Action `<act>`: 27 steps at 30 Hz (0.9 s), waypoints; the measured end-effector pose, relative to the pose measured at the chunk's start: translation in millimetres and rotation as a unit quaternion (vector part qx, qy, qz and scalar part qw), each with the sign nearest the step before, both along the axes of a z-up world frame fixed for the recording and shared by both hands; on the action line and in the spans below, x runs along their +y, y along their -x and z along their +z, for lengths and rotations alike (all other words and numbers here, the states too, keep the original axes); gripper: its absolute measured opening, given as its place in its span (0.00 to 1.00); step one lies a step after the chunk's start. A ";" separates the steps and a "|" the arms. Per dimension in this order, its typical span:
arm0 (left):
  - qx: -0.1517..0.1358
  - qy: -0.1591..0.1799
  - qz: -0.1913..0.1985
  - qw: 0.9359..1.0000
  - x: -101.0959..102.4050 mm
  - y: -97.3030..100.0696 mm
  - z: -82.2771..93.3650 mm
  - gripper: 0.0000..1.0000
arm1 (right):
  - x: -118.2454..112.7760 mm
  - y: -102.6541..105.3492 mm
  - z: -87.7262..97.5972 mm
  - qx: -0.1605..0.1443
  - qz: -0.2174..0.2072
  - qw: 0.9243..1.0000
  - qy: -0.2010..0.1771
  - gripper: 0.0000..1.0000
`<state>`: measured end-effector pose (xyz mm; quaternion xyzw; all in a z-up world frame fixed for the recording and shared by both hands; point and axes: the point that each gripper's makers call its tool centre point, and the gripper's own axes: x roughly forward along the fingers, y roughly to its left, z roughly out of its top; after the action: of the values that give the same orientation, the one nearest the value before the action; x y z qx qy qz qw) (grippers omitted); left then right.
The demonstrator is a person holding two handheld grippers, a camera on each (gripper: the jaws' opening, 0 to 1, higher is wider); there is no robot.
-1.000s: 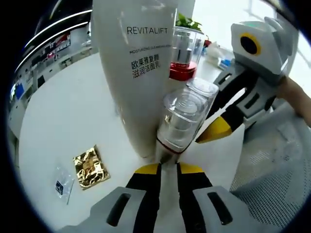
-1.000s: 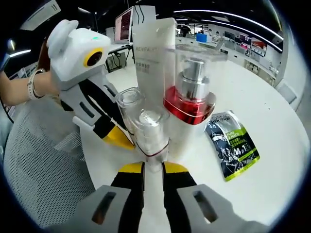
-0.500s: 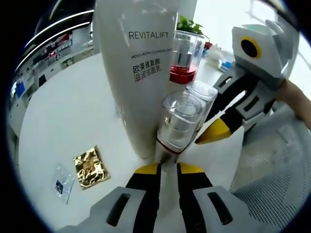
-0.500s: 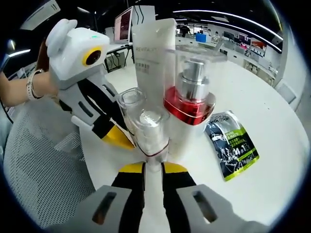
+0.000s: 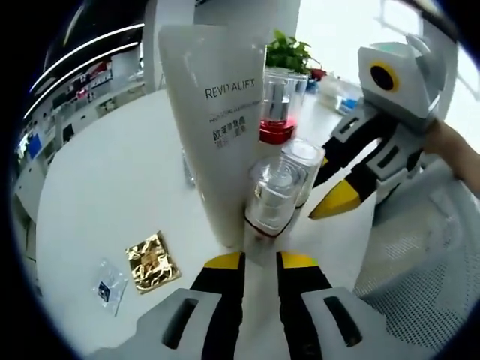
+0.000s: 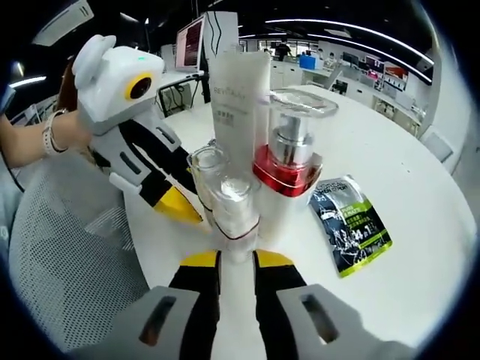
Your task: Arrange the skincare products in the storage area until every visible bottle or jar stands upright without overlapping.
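A tall white REVITALIFT tube (image 5: 217, 127) (image 6: 236, 112) stands upright on the white table. Behind it in the left gripper view is a clear pump bottle with a red base (image 5: 276, 112) (image 6: 291, 161). Two small clear bottles with red bands stand upright side by side. One (image 5: 274, 199) (image 6: 206, 169) stands just ahead of my left gripper (image 5: 260, 261) (image 6: 176, 204), whose jaws are a narrow gap apart with nothing in them. The other (image 6: 234, 206) (image 5: 300, 169) stands just ahead of my right gripper (image 6: 236, 259) (image 5: 334, 202), open the same way.
A gold sachet (image 5: 152, 261) and a small clear packet (image 5: 110, 285) lie on the table (image 5: 105, 195). A dark and green sachet (image 6: 349, 225) lies flat beside the pump bottle. Grey mesh (image 5: 420, 270) (image 6: 60, 255) borders the table. A person's hand (image 6: 52, 135) holds the left gripper.
Both cameras have drawn back a little from the bottles, which look smaller now. The two small bottles stay standing where they were. The jaw gaps look slightly wider.
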<state>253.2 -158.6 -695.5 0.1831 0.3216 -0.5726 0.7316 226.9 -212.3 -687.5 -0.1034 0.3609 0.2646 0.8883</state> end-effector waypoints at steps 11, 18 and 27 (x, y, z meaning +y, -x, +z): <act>-0.039 0.008 -0.019 0.999 10.2 0.5 27.0 0.23 | -0.1 7.1 28.5 -0.024 -0.011 1.000 -0.004 0.28; -0.065 0.024 -0.015 0.997 24.4 -3.2 54.9 0.33 | -2.7 11.3 51.7 -0.043 -0.019 0.999 0.001 0.38; -0.099 0.037 0.000 0.994 46.3 -9.0 87.9 0.40 | -6.6 17.2 73.9 -0.061 -0.038 0.997 0.004 0.53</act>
<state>262.1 -112.2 -607.6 0.2119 0.2264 -0.5629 0.7661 209.7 -218.9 -613.6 -0.1094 0.3107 0.2225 0.9176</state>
